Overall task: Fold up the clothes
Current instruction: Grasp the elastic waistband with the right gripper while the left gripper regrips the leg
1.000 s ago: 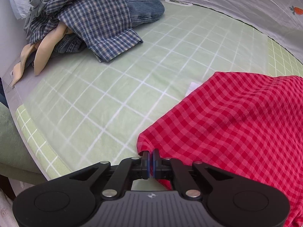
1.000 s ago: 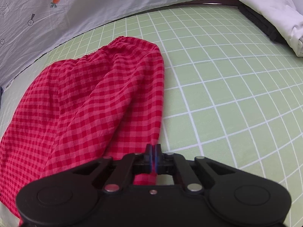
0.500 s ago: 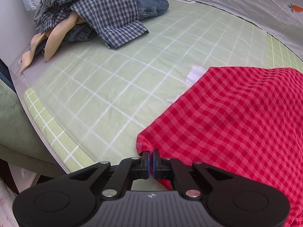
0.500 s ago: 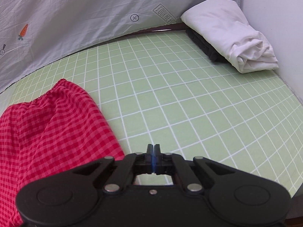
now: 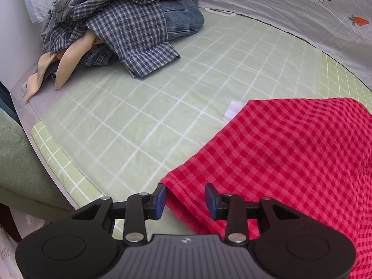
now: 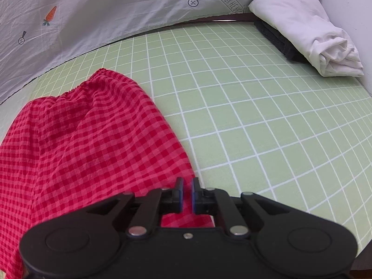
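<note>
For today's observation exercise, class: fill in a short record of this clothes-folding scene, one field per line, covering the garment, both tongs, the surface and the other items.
garment: red checked cloth, spread on the mat
left tongs: open, straddling the cloth's near corner
right tongs: narrow gap, cloth edge between the pads; grip unclear
surface: green grid mat
unfolded pile: blue plaid shirt, jeans, far left
folded items: white bundle on a dark item, far right
backdrop: grey sheet with carrot print

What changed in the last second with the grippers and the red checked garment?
The left gripper has opened, letting go of the red checked garment. The right gripper has parted slightly, with cloth between its pads. The unfolded clothes pile and folded white cloth stayed put.
</note>
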Tool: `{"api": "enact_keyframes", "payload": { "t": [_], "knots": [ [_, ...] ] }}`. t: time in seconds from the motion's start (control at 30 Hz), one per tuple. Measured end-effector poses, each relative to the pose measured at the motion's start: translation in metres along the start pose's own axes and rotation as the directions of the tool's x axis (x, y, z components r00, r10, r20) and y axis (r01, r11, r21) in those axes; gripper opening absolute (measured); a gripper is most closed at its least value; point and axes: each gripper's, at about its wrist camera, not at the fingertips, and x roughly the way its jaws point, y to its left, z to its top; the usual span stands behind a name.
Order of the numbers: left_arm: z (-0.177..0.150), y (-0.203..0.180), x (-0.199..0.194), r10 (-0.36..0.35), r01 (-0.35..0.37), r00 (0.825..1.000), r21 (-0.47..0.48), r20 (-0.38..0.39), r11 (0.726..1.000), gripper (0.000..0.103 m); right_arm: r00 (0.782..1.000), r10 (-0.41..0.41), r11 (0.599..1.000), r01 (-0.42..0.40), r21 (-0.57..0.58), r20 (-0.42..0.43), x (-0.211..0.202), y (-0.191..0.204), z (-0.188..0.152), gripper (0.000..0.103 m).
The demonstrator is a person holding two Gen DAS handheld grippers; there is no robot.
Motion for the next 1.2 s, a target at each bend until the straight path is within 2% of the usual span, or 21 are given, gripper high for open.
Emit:
{"api": "enact_keyframes", "payload": {
  "t": [0.07,0.23,0.3,0.43,0.53,0.57,0.63,0.77,0.93,1.07,1.17,1.2],
  "knots": [
    [0.008,-0.004,-0.002,-0.005,0.005,1.000,0.009,0.016,1.000,0.040,1.000,0.002,1.000,-0.002,0.000,0.001,0.004,0.002,0.005,0.017],
    [0.032,-0.011,-0.003,-0.014,0.014,0.999,0.001,0.039,1.000,0.042,1.000,0.007,1.000,-0.007,-0.009,0.005,0.013,0.010,0.022,0.019],
    [0.044,-0.012,-0.004,-0.006,0.007,0.998,-0.017,0.056,1.000,0.050,1.000,0.004,1.000,-0.004,-0.009,0.007,0.017,0.013,0.028,0.022],
    [0.073,-0.014,-0.003,0.030,-0.028,0.995,-0.023,0.096,0.999,0.052,1.000,-0.004,1.000,0.004,-0.006,0.008,0.031,0.021,0.045,0.024],
    [0.097,-0.014,0.000,0.020,-0.014,0.993,-0.052,0.114,0.999,0.055,1.000,-0.005,1.000,0.005,-0.005,0.006,0.044,0.028,0.059,0.024],
    [0.103,-0.017,0.003,0.010,-0.004,0.993,-0.049,0.116,0.999,0.058,1.000,-0.004,1.000,0.004,-0.006,0.006,0.048,0.031,0.064,0.025],
    [0.115,-0.030,0.013,-0.021,0.024,0.995,-0.026,0.101,0.999,0.060,1.000,0.001,1.000,-0.001,-0.005,0.002,0.059,0.037,0.075,0.027],
    [0.128,-0.068,0.040,-0.114,0.113,0.993,0.036,0.024,0.993,0.060,1.000,0.028,1.000,-0.028,-0.007,-0.011,0.080,0.053,0.097,0.036],
    [0.129,-0.114,0.066,-0.213,0.216,0.976,0.113,-0.036,0.970,0.064,0.995,0.099,0.993,-0.098,-0.059,0.005,0.098,0.081,0.120,0.045],
    [0.127,-0.138,0.074,-0.276,0.283,0.959,0.183,-0.066,0.941,0.065,0.992,0.126,0.986,-0.126,-0.111,0.000,0.111,0.104,0.133,0.057],
    [0.124,-0.144,0.076,-0.317,0.328,0.944,0.198,-0.088,0.924,0.065,0.992,0.123,0.982,-0.123,-0.144,-0.010,0.119,0.113,0.137,0.056],
    [0.123,-0.145,0.075,-0.324,0.337,0.941,0.198,-0.094,0.921,0.065,0.992,0.128,0.980,-0.129,-0.154,-0.015,0.120,0.115,0.137,0.051]
  ]
}}
